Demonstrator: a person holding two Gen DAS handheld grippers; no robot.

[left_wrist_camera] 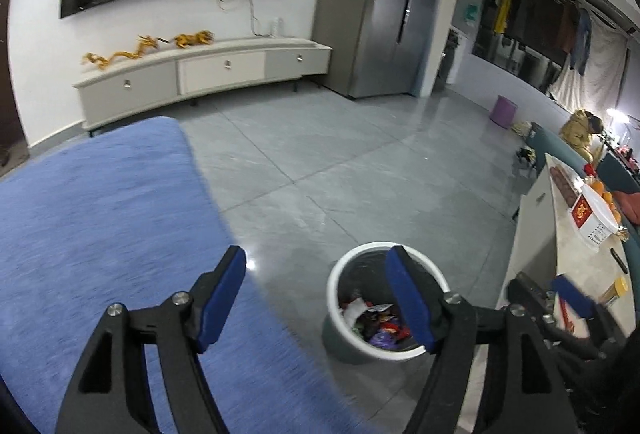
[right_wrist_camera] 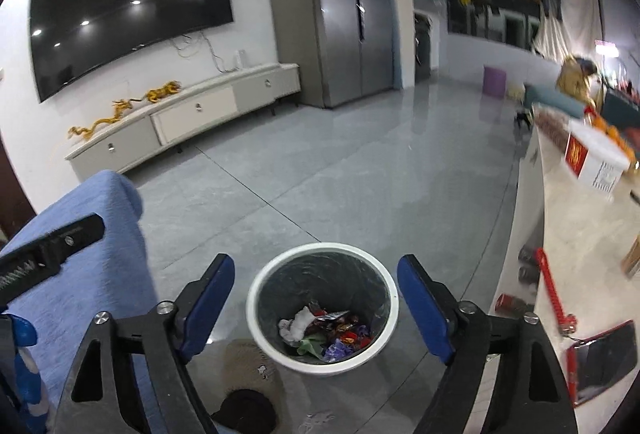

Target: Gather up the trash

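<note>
A white-rimmed trash bin (right_wrist_camera: pixel 256 318) with a dark liner stands on the grey tiled floor and holds several crumpled wrappers (right_wrist_camera: pixel 328 334). My right gripper (right_wrist_camera: pixel 316 298) is open and empty, with the bin between its blue pads. In the left wrist view the bin (left_wrist_camera: pixel 334 290) is at lower right, and my left gripper (left_wrist_camera: pixel 316 294) is open and empty above the floor beside it. The right gripper (left_wrist_camera: pixel 560 298) shows at that view's right edge.
A blue cloth-covered surface (left_wrist_camera: pixel 100 234) lies to the left. A pale counter (right_wrist_camera: pixel 580 242) on the right carries a red-and-white box (right_wrist_camera: pixel 592 158), a red cord (right_wrist_camera: pixel 554 294) and a phone (right_wrist_camera: pixel 604 358). A TV cabinet (left_wrist_camera: pixel 200 74), fridge (left_wrist_camera: pixel 380 6) and purple bucket (left_wrist_camera: pixel 503 110) stand far back.
</note>
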